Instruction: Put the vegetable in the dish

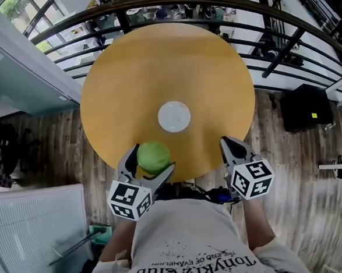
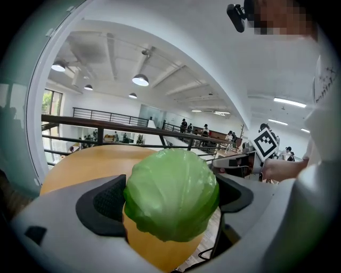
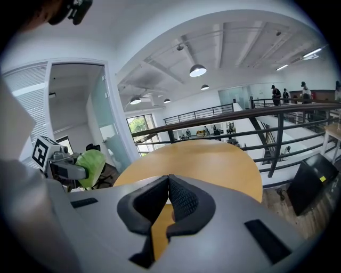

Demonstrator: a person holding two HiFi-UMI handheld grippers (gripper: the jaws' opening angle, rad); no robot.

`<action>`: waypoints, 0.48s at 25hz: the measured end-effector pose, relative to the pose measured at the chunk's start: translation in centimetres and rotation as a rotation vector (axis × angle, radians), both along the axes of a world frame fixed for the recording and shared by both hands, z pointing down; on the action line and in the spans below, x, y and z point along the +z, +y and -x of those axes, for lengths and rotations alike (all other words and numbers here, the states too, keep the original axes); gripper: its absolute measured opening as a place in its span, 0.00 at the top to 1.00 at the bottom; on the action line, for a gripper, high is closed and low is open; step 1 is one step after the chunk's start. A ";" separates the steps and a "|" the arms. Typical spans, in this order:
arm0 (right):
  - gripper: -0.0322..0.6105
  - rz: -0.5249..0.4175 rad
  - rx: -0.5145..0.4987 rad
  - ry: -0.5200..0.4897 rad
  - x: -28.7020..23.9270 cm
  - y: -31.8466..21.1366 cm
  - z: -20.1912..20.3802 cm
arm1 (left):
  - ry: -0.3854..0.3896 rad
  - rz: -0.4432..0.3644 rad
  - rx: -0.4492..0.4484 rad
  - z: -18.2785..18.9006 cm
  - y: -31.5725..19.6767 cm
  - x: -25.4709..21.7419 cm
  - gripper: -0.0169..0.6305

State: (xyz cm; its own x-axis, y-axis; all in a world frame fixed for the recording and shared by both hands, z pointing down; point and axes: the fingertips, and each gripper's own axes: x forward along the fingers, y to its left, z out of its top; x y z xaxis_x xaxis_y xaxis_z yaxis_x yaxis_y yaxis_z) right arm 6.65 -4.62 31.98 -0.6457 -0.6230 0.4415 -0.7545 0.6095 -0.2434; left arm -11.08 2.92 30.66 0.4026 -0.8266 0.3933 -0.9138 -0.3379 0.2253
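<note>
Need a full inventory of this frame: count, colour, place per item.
cabbage: 1, green, between the left gripper's jaws, at the table's near edge
dish: 1, white, empty, mid-table
table: 1, tan wood, round
railing: 1, dark, curving past the table's far side
box: 1, black, on the floor at right
left gripper: 1, grey, shut on the cabbage
right gripper: 1, grey, jaws together, empty

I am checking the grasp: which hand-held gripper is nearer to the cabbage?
Left. The left hand-held gripper holds the cabbage between its jaws; the right hand-held gripper, shut and empty, is apart, to its right.
</note>
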 end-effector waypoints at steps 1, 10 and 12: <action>0.91 0.003 0.007 0.000 0.0 -0.1 0.0 | 0.001 0.003 0.010 0.0 -0.3 0.0 0.20; 0.91 0.022 0.035 0.002 0.8 -2.0 0.3 | -0.015 0.029 0.050 0.6 -3.1 0.7 0.20; 0.91 0.028 0.044 0.001 1.0 -2.4 0.4 | -0.018 0.039 0.058 0.8 -3.6 1.0 0.20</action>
